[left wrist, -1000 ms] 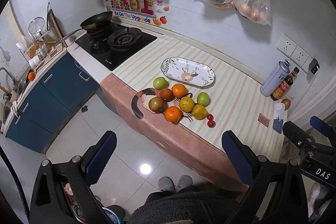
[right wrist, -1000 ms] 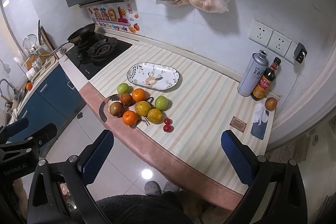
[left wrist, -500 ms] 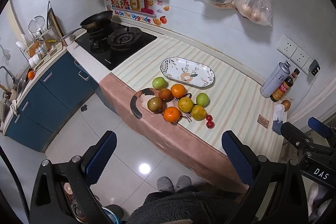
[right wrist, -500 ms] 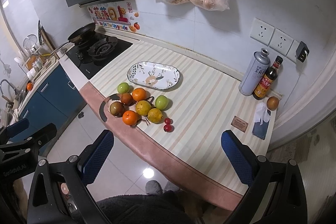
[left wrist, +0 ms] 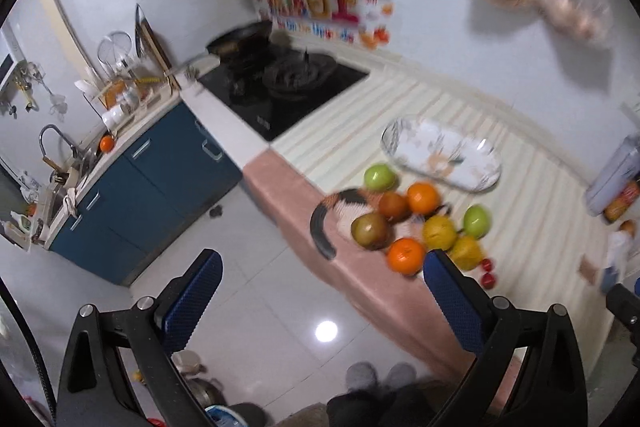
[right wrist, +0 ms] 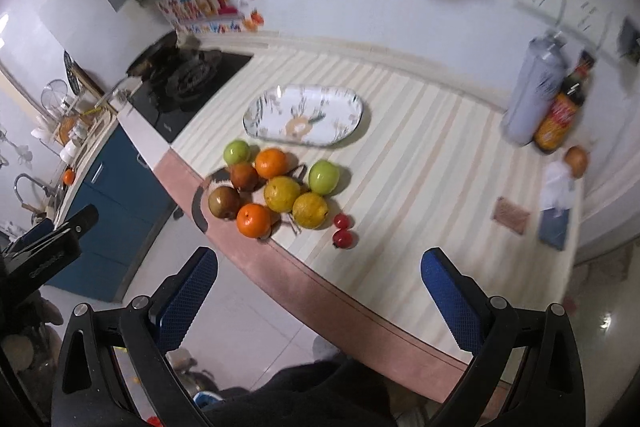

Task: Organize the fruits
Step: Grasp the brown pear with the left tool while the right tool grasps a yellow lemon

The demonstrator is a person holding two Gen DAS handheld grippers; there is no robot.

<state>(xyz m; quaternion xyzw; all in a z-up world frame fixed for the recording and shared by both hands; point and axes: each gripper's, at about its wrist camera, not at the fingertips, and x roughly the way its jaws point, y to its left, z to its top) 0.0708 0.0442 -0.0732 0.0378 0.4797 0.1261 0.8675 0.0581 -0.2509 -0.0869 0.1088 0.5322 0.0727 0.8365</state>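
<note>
I judge the sorting has not begun: the plate (right wrist: pixel 304 115) sits bare on the bench (right wrist: pixel 420 163), and all the fruit lies loose in a cluster just in front of it, near the bench's front edge. My left gripper (left wrist: pixel 320 301) hangs wide open and empty above the floor, off the bench edge; my right gripper (right wrist: pixel 318 297) is likewise spread wide and holding nothing, short of the fruit. Counting the pile: two green apples (right wrist: pixel 324 177), two oranges (right wrist: pixel 272 163), two yellow citrus (right wrist: pixel 282 193), two brownish fruits (right wrist: pixel 224 201), and two small red fruits (right wrist: pixel 343 238) off to the right side, ten pieces in all. A further brown round thing sits far off by the bottle (right wrist: pixel 560 119); I cannot tell what it is. Everything is left to do.
</note>
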